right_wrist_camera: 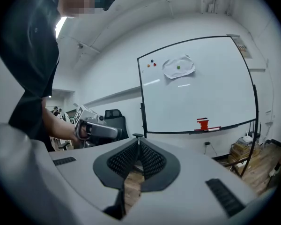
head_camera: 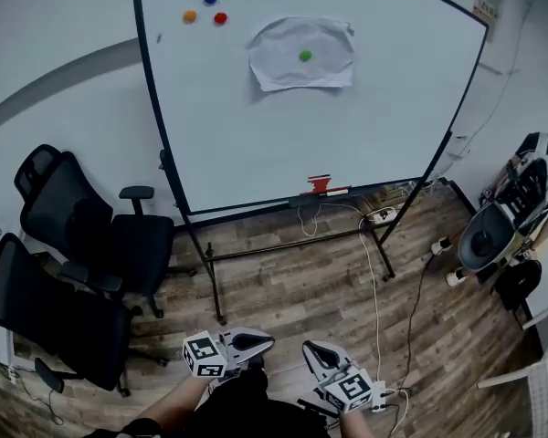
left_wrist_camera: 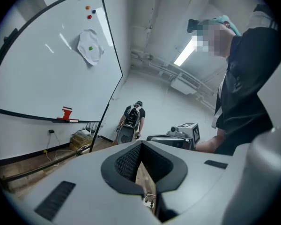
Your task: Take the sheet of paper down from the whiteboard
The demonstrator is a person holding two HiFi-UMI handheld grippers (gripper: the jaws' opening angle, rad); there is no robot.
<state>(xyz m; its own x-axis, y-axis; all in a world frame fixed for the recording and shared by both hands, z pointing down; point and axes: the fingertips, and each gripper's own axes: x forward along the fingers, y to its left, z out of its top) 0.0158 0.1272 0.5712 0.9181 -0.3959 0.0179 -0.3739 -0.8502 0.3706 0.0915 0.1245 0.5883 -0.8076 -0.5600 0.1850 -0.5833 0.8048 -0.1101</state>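
The person holds both grippers low in front of the body, side by side and near each other, tips angled slightly inward. The left gripper point(head_camera: 265, 340) has its jaws pressed together with nothing between them. The right gripper point(head_camera: 309, 347) matches it: jaws together, empty. The bare left forearm point(head_camera: 178, 400) trails behind its gripper.

The whiteboard point(head_camera: 347, 144) is shared by all three views, always from well apart: looked down on from the head, faced nearly level from lower down by both gripper views.
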